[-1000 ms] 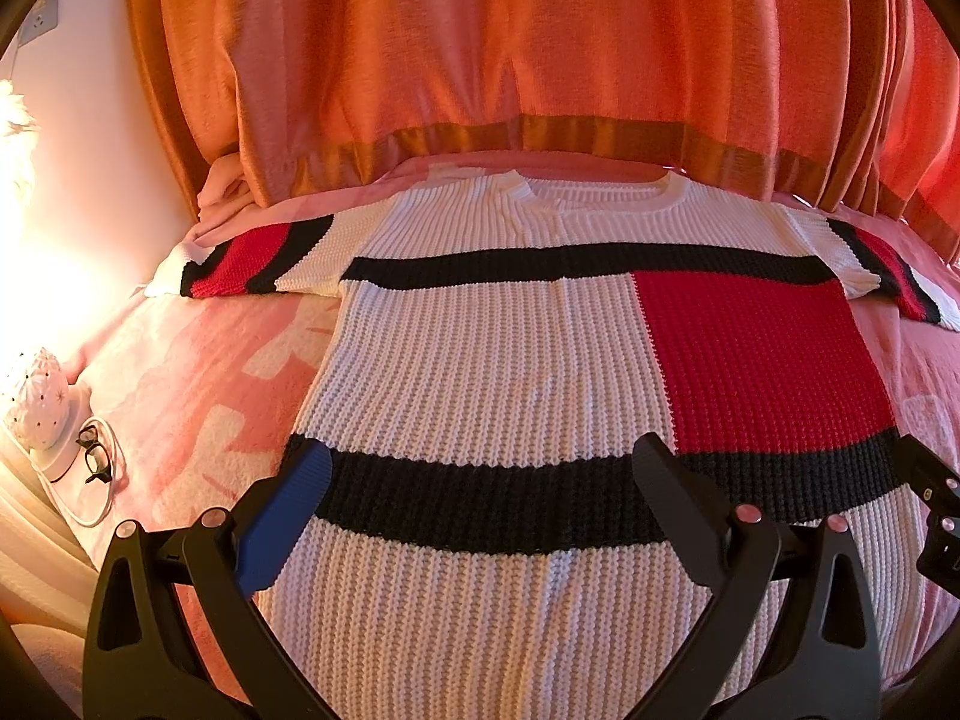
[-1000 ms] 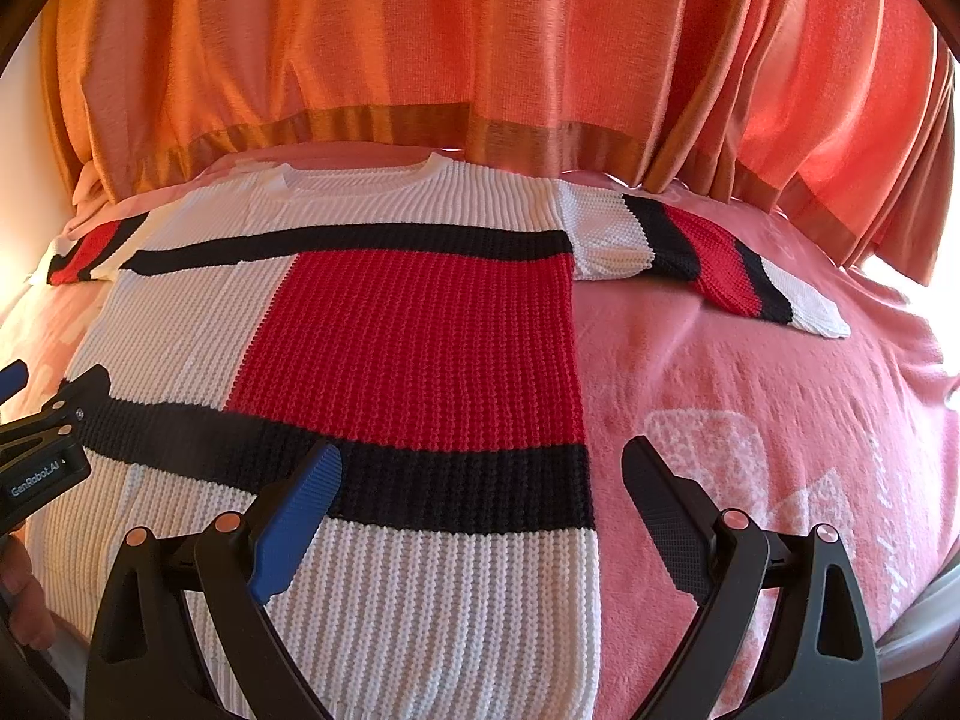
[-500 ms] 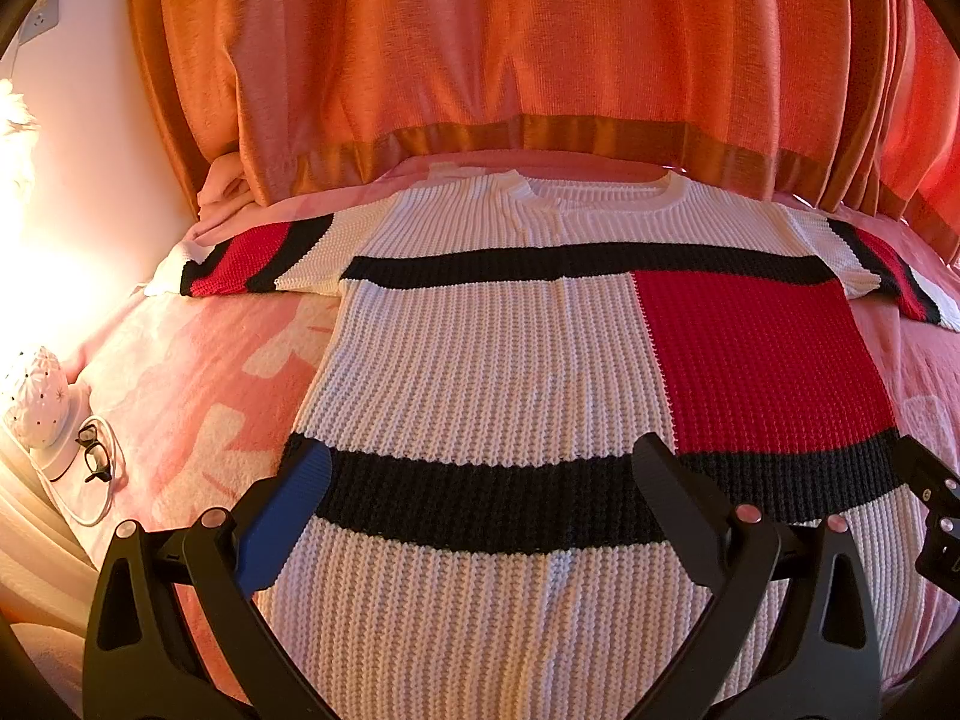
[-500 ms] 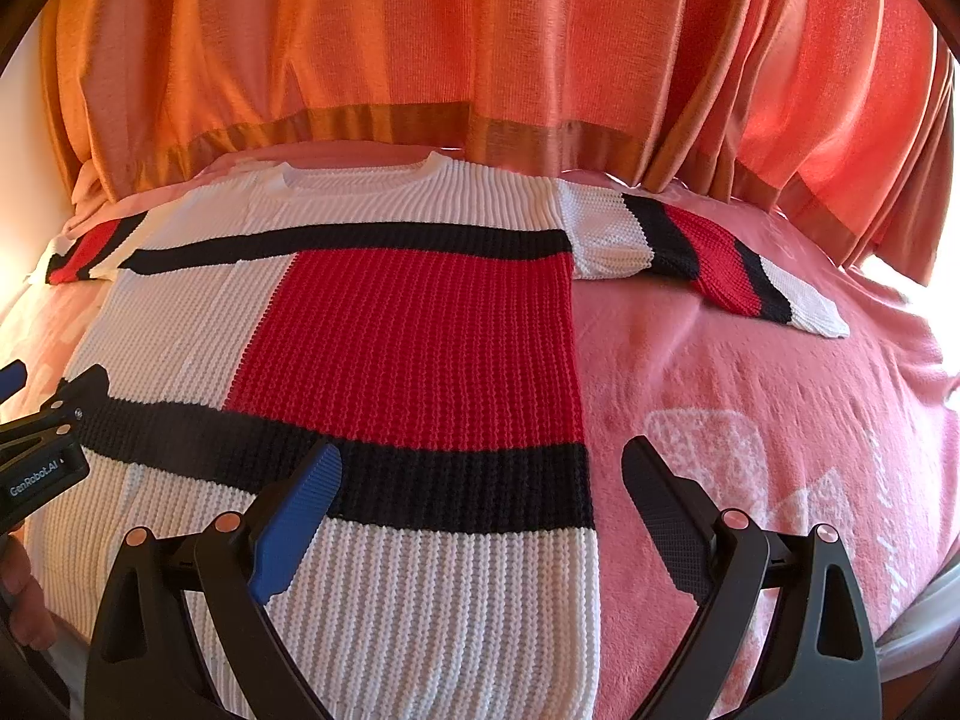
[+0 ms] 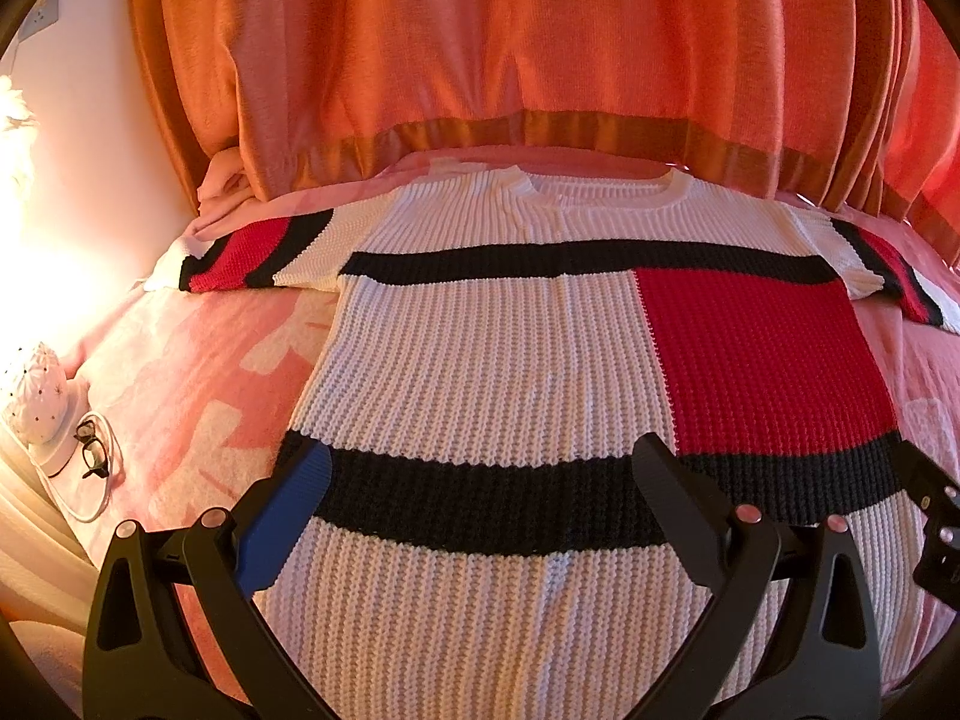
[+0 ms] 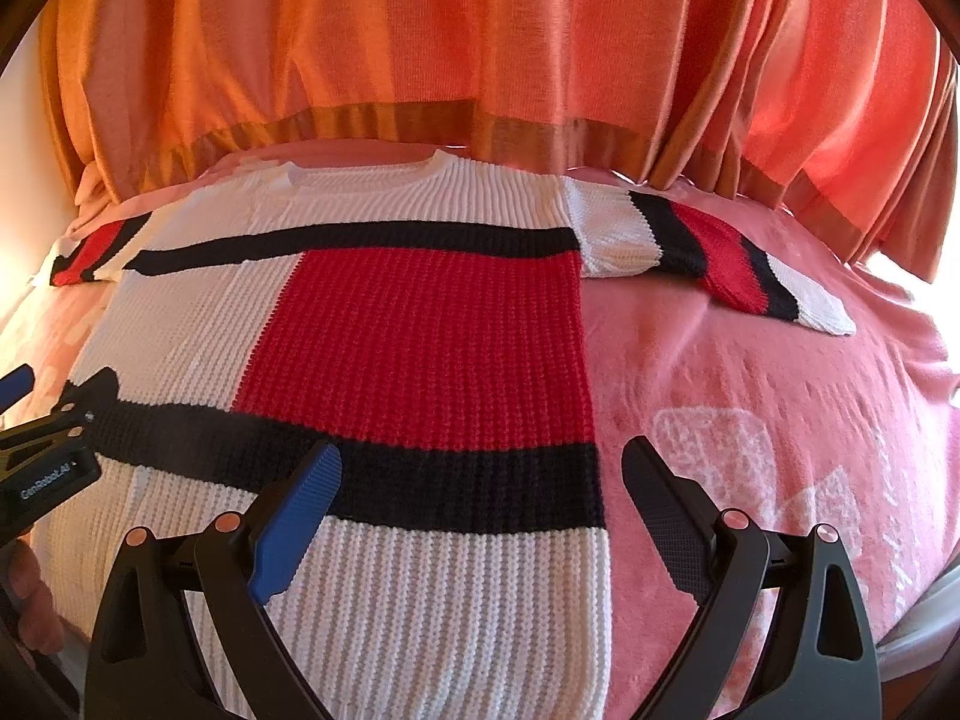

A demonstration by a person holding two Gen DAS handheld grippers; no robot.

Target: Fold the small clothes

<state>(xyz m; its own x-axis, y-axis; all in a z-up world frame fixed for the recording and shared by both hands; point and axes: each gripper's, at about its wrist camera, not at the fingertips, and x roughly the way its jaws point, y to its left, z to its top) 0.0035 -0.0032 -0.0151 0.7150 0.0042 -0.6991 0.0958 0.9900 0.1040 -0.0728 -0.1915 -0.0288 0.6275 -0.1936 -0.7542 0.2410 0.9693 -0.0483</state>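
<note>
A knitted sweater (image 5: 498, 372) (image 6: 420, 330), white with black bands and a red block, lies spread flat on a pink bed, neck toward the curtain, both sleeves stretched out sideways. My left gripper (image 5: 480, 468) hovers open over the lower left part of the sweater, above the black band, holding nothing. My right gripper (image 6: 480, 468) is open over the sweater's lower right edge, one finger above the knit and the other above the blanket. The left gripper (image 6: 48, 420) shows at the left edge of the right wrist view; part of the right gripper (image 5: 930, 504) shows at the right edge of the left wrist view.
A pink patterned blanket (image 6: 750, 420) covers the bed. Orange curtains (image 5: 510, 60) hang close behind the bed's far edge. Beside the bed on the left stand a white lamp (image 5: 36, 384), black glasses (image 5: 90, 450) and a white cable. A hand (image 6: 30, 600) shows at lower left.
</note>
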